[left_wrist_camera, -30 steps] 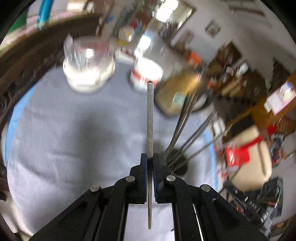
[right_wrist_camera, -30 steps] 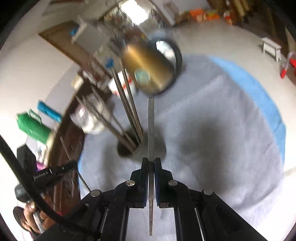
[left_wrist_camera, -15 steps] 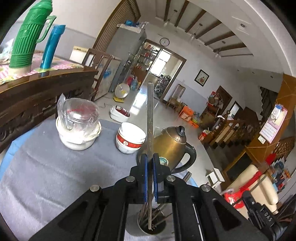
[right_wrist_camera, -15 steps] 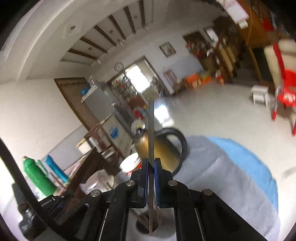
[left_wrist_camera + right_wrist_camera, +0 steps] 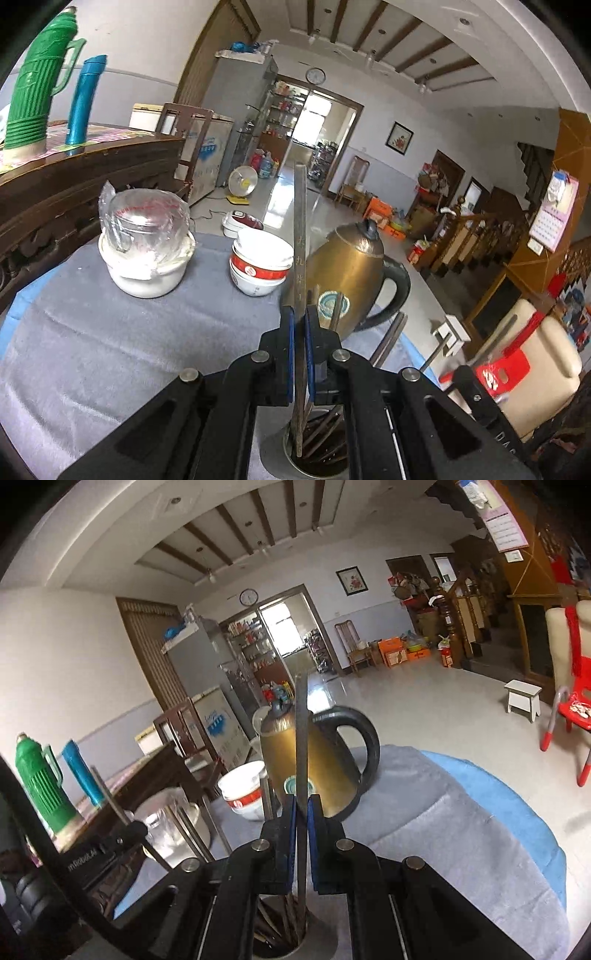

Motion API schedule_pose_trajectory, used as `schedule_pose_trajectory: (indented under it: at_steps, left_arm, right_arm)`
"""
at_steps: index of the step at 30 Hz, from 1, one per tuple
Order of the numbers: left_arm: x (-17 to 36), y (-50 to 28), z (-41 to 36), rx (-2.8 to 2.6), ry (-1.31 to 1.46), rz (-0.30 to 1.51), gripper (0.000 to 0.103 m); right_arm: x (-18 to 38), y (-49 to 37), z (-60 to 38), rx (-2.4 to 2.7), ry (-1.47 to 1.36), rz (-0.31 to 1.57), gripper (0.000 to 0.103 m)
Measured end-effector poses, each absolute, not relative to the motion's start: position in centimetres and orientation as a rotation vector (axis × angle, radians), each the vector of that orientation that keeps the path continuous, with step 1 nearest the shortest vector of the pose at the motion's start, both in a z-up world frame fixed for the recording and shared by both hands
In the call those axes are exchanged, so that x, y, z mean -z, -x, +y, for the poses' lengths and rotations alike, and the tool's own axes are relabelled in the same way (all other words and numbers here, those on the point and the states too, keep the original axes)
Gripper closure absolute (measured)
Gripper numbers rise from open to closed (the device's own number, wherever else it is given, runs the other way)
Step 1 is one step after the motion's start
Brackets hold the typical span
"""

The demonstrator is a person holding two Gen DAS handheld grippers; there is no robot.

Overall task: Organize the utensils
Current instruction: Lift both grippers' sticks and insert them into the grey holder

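Long flat grey metal chopstick (image 5: 300, 236) pinched upright in the left gripper (image 5: 300, 325), lower tip inside the round metal utensil cup (image 5: 291, 448) at near edge. Right gripper (image 5: 302, 808) clamps a second grey chopstick (image 5: 301, 731) — tip in the same cup (image 5: 325, 947). Brass-coloured kettle (image 5: 351, 266) just beyond on the grey cloth (image 5: 92, 339).
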State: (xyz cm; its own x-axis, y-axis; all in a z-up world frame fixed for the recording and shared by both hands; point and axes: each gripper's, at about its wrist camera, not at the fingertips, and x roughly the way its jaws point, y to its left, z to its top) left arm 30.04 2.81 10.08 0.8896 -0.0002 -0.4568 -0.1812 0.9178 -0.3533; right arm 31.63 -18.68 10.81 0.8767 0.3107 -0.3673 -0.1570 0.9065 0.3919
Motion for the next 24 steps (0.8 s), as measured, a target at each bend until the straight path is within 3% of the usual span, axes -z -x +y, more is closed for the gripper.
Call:
schedule_pose_trajectory:
  at_steps: [24]
  left_arm:
    - [-6.5,-29.3,-0.2,-0.03,0.301,0.586,0.097]
  right_arm:
    - [-7.8,-31.2,-16.8,-0.315,-0.265,0.524,0.096]
